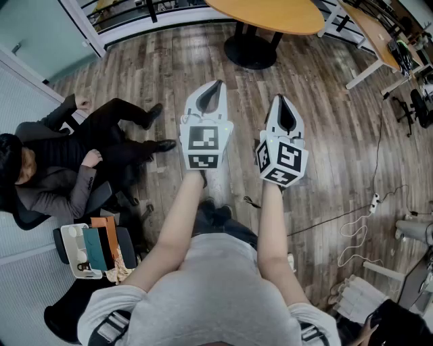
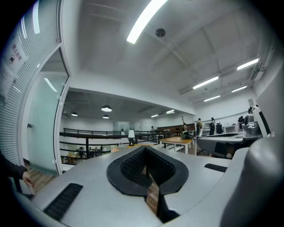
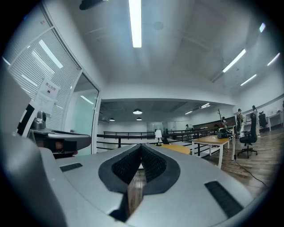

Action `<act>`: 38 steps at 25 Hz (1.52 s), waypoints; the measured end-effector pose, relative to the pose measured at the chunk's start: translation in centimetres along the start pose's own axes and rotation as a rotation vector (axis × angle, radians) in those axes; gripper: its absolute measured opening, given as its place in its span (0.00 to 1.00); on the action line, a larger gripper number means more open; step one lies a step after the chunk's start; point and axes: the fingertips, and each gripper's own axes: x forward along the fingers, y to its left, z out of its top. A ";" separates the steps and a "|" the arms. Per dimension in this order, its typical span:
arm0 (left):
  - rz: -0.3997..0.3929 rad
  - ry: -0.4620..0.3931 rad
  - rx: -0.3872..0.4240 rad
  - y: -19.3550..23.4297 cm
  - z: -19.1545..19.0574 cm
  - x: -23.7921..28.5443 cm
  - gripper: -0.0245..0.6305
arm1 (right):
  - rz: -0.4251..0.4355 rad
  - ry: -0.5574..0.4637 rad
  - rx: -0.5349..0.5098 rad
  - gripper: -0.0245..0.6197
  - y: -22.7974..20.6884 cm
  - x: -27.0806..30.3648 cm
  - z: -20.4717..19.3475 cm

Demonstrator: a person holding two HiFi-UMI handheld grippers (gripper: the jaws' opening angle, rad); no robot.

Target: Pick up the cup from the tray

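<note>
Over the wooden floor [image 1: 325, 135] of an open office, the left gripper [image 1: 216, 85] and right gripper [image 1: 280, 100] point level with jaws closed and empty, and no cup or tray is in view, so the pickup looks unstarted.

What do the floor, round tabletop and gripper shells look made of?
Floor: grey-brown planks with grain and seams; wood or laminate, unclear. Round tabletop: smooth light wood or veneer, low sheen. Shells of left gripper and right gripper: matte pale-grey plastic, probably; jaws lined with black textured pads.
</note>
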 end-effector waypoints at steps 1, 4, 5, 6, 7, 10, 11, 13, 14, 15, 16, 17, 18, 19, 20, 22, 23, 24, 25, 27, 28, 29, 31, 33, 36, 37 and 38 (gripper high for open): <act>0.000 0.000 -0.001 0.0 0.0 0.1 0.05 | -0.001 0.000 0.002 0.05 -0.1 0.1 0.0; -0.001 -0.001 -0.002 0.0 0.3 0.3 0.05 | -0.003 -0.001 0.003 0.05 -0.4 0.4 0.1; -0.001 -0.002 -0.001 0.0 0.4 0.4 0.05 | -0.004 -0.002 0.002 0.05 -0.5 0.4 0.2; -0.001 -0.004 0.001 0.0 0.4 0.4 0.05 | -0.004 -0.003 0.003 0.05 -0.5 0.5 0.2; 0.000 -0.005 0.003 0.0 0.5 0.4 0.05 | -0.003 -0.004 0.004 0.05 -0.5 0.6 0.2; 0.004 -0.011 0.007 0.1 0.7 0.4 0.05 | 0.002 -0.003 0.006 0.05 -0.4 0.7 0.0; 0.003 -0.013 0.009 0.0 0.7 0.4 0.05 | 0.005 -0.004 0.006 0.05 -0.4 0.7 -0.1; 0.003 -0.014 0.011 -0.1 0.7 0.5 0.05 | 0.016 -0.010 0.008 0.05 -0.3 0.7 -0.1; 0.003 -0.014 0.012 -0.2 0.7 0.5 0.05 | 0.025 -0.015 0.007 0.05 -0.2 0.7 -0.1; 0.003 -0.014 0.013 -0.2 0.6 0.5 0.05 | 0.033 -0.021 0.005 0.05 -0.2 0.7 0.0; 0.004 -0.013 0.013 -0.4 0.5 0.6 0.05 | 0.040 -0.026 0.003 0.05 -0.2 0.6 0.0; 0.006 -0.011 0.012 -0.5 0.3 0.8 0.05 | 0.044 -0.029 0.001 0.05 -0.3 0.6 -0.1; 0.008 -0.007 0.010 -0.7 0.1 1.0 0.05 | 0.046 -0.029 0.000 0.05 -0.6 0.7 -0.1; 0.010 -0.001 0.008 -0.9 -0.1 1.3 0.05 | 0.045 -0.029 0.002 0.05 -1.0 0.7 -0.3; 0.013 0.003 0.007 -1.2 -0.4 1.6 0.05 | 0.045 -0.029 0.005 0.05 -1.4 0.8 -0.4; 0.017 0.011 0.005 -1.7 -0.8 1.9 0.05 | 0.043 -0.027 0.010 0.05 -2.4 0.9 -0.7; 0.020 0.013 0.005 -2.0 -1.0 2.0 0.05 | 0.043 -0.025 0.010 0.05 -2.8 0.8 -0.9; 0.023 0.016 0.006 -2.2 -1.1 2.1 0.05 | 0.044 -0.024 0.010 0.05 -3.2 0.8 -1.0; 0.027 0.018 0.007 -2.4 -1.3 2.2 0.05 | 0.045 -0.022 0.010 0.05 -3.6 0.8 -1.2; 0.032 0.022 0.009 -2.9 -1.4 2.5 0.05 | 0.046 -0.018 0.012 0.05 -4.4 0.8 -1.4; 0.034 0.025 0.011 -3.0 -1.5 2.6 0.05 | 0.046 -0.015 0.015 0.05 -4.7 0.9 -1.5; 0.035 0.027 0.012 -3.2 -1.5 2.8 0.05 | 0.045 -0.014 0.019 0.05 -5.0 1.0 -1.5; 0.034 0.028 0.011 -3.3 -1.5 3.3 0.05 | 0.044 -0.011 0.030 0.05 -5.3 1.3 -1.7; 0.033 0.026 0.004 -3.1 -1.5 3.8 0.05 | 0.046 -0.008 0.037 0.05 -5.5 1.8 -2.0; 0.039 0.026 0.009 -2.6 -1.7 5.0 0.05 | 0.050 -0.003 0.046 0.05 -5.7 3.2 -2.5; 0.041 0.028 0.013 -2.4 -1.9 5.5 0.05 | 0.051 -0.002 0.048 0.05 -5.9 3.7 -2.6; 0.043 0.031 0.017 -2.2 -2.1 6.1 0.05 | 0.051 -0.001 0.049 0.05 -6.0 4.3 -2.7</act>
